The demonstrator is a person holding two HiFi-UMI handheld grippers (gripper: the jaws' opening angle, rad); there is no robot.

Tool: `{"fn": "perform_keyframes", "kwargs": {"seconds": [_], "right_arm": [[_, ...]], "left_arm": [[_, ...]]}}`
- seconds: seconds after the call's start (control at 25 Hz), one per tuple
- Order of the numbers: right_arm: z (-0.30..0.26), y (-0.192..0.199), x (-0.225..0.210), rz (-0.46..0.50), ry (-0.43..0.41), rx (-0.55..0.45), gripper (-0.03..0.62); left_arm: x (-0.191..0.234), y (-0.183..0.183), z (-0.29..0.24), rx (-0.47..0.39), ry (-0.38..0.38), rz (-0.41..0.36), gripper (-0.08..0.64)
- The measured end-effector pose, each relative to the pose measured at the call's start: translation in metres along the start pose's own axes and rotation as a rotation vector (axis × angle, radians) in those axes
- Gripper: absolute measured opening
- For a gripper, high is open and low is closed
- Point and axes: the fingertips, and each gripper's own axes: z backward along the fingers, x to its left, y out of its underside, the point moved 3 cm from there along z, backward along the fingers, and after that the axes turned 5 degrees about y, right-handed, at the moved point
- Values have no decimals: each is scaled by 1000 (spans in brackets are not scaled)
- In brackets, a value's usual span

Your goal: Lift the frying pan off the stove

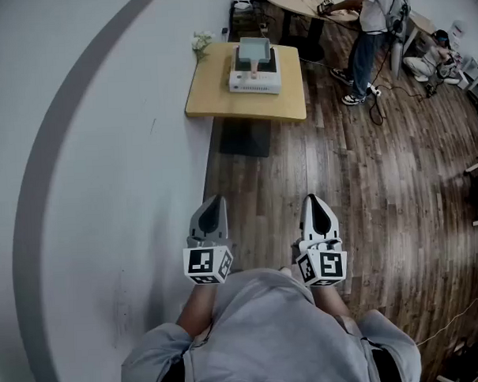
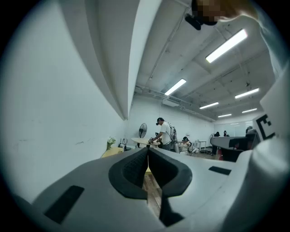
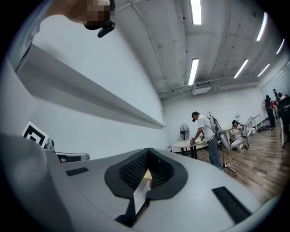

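far ahead across the wood floor (image 1: 317,167), against the white wall (image 1: 103,152), a small yellow-topped table (image 1: 211,96) carries the stove (image 1: 254,84), a white box with a dark top. the frying pan (image 1: 254,48) sits on top of it, pale teal-grey and squarish from the head view. what looks like its handle (image 1: 252,67) points back toward the wearer, though it is too small to be sure. a sprig of white flowers (image 1: 201,42) stands at the table's far left corner. another person (image 1: 370,22) works at a round table further back.

left gripper (image 1: 214,203) and right gripper (image 1: 314,200) are both held level at waist height, side by side and well apart from the table. each gripper view shows its dark pads pressed together with nothing between them — both closed and empty. the task has not begun; the approach comes first, and the jaws must be opened before any grasp.

handling, as a judgement: the pan should be rigid and fairly heavy at the bowl end, so it will want to droop or roll about a narrow pinch. best hold is likely the handle, close to the bowl, with the jaws across its width. the second gripper could steady the far rim if it sags. the coating may be smooth, so lift straight up and slowly, clear of the stove.
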Motion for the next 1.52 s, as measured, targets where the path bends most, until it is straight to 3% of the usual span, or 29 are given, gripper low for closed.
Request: {"fn": "perform_keyframes", "kwargs": {"seconds": [0.64, 1.16, 1.32, 1.52], "right_arm": [[12, -5, -16, -10, 10, -26, -6], [36, -7, -75, 21, -52, -24, -5], [31, 3, -85, 8, -67, 4, -5], [11, 2, -93, 15, -71, 2, -5]], "left_arm": [[-22, -6, -3, -1, 7, -28, 3], [-88, 10, -11, 11, -60, -24, 3], [-103, 25, -21, 47, -51, -13, 3], [-102, 16, -46, 37, -40, -31, 3]]}}
